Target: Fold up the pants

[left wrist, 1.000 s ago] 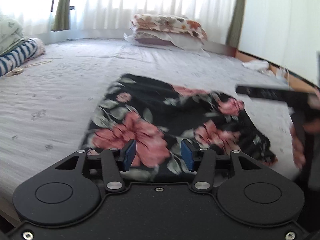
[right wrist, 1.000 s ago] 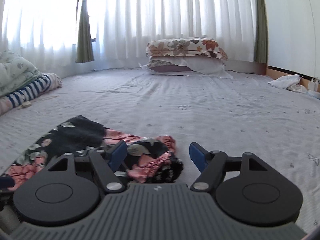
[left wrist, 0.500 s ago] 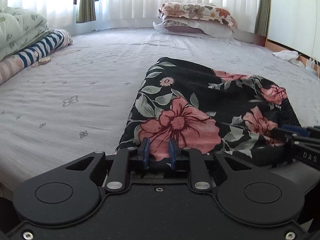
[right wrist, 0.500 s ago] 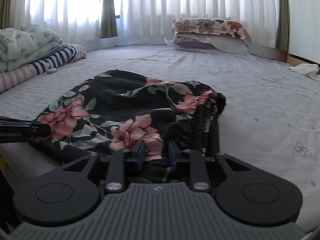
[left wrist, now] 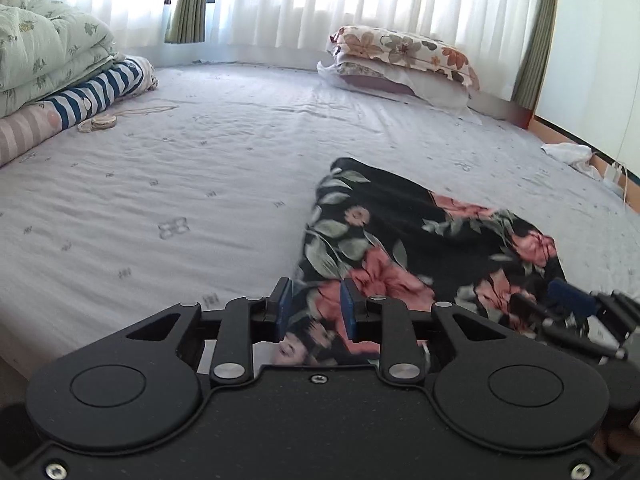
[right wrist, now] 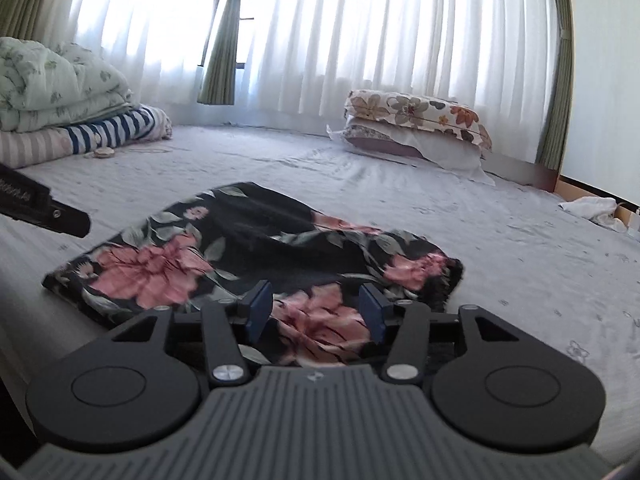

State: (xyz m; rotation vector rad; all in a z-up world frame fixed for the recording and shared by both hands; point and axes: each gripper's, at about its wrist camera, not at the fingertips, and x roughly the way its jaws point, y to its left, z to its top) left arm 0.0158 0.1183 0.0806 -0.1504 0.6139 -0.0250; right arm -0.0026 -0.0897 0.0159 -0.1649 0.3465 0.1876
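The black floral pants [left wrist: 420, 240] lie folded in a flat bundle on the bed; they also show in the right wrist view [right wrist: 240, 248]. My left gripper [left wrist: 314, 306] is open, its blue pads either side of the bundle's near left corner. My right gripper [right wrist: 316, 308] is open over the near right edge of the pants, with cloth showing between the pads. The right gripper's fingers [left wrist: 568, 300] show at the right of the left wrist view. The left gripper's body [right wrist: 40, 208] shows at the left of the right wrist view.
The grey patterned bed sheet [left wrist: 180, 184] spreads all round. Folded quilts and a striped blanket [left wrist: 52, 72] are stacked at the far left. Two pillows [left wrist: 400, 64] lie by the curtains. A white cloth [left wrist: 568, 152] lies at the right edge by the wall.
Both grippers were shut on the pants' near edge half a second ago. Both have now opened and let the cloth go; the bundle rests on the bed.
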